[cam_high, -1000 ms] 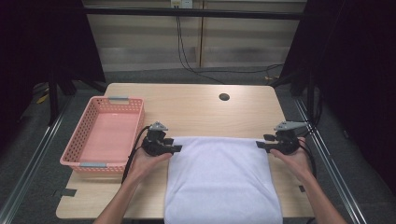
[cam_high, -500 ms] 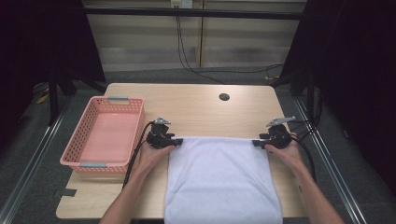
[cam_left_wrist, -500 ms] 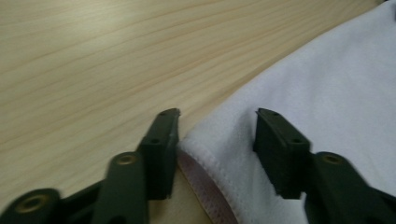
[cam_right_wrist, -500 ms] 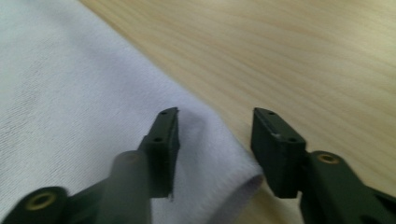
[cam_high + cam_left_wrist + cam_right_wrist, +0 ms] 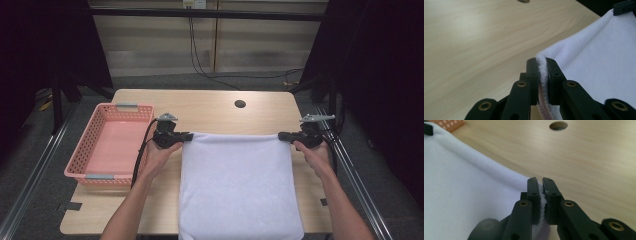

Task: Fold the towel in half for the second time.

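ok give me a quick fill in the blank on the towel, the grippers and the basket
1. Each gripper is shut on a far ____ of the white towel.
2. The pink basket lies nearest the ____ gripper.
3. Inside, the basket is ____.
4. Beyond the right gripper, the table has a round ____.

Missing words: corner; left; empty; hole

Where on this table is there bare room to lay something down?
Bare wood runs along the far table edge, between the pink basket and the round hole. The narrow strips beside the white towel are crowded by the forearms. The basket itself is empty.
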### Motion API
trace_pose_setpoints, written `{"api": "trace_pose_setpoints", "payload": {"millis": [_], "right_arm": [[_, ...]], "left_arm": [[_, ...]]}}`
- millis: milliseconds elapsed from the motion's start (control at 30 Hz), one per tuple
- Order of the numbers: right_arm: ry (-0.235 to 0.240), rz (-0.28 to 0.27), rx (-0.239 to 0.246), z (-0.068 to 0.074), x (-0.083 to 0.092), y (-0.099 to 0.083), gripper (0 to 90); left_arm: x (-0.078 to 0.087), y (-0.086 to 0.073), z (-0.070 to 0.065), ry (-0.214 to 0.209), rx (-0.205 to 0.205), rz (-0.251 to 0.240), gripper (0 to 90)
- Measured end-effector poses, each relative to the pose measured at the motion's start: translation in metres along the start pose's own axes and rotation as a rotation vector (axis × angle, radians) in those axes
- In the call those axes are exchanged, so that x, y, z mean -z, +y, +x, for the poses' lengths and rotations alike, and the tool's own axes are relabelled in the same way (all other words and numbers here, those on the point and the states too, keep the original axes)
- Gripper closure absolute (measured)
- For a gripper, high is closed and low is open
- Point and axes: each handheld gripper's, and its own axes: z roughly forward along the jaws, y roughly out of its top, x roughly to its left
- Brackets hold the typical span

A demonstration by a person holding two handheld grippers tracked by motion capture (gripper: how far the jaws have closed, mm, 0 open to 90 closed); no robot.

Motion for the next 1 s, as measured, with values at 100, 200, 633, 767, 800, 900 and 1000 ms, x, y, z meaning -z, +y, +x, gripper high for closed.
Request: {"api": "trace_pose_setpoints", "payload": {"millis": [100,200,633,767,800,900,1000], "right_arm": [[-0.02,-0.038,-0.008,-0.004,0.004,0.013,85.4],[-0.034,-0.069,-0.011,-0.007,0.009,0.025,85.4],[0.026,-0.169,0.047,0.018,0.052,0.025,85.4],[0.056,-0.174,0.086,0.039,0.076,0.004,85.4],[0.068,-0.177,0.086,0.044,0.082,-0.002,85.4],[0.088,-0.171,0.105,0.059,0.099,-0.016,85.3],[0.104,-0.15,0.124,0.075,0.11,-0.033,85.1]], "left_arm": [[0.002,0.014,0.0,0.009,-0.024,-0.025,82.5],[0.004,0.032,0.0,0.025,-0.05,-0.048,82.3],[0.043,0.02,-0.028,-0.021,-0.12,-0.113,82.4],[0.063,0.002,-0.054,-0.054,-0.158,-0.125,82.4],[0.068,-0.003,-0.059,-0.082,-0.153,-0.136,82.4],[0.08,-0.022,-0.074,-0.102,-0.156,-0.136,82.1],[0.087,-0.044,-0.086,-0.119,-0.157,-0.105,81.8]]}}
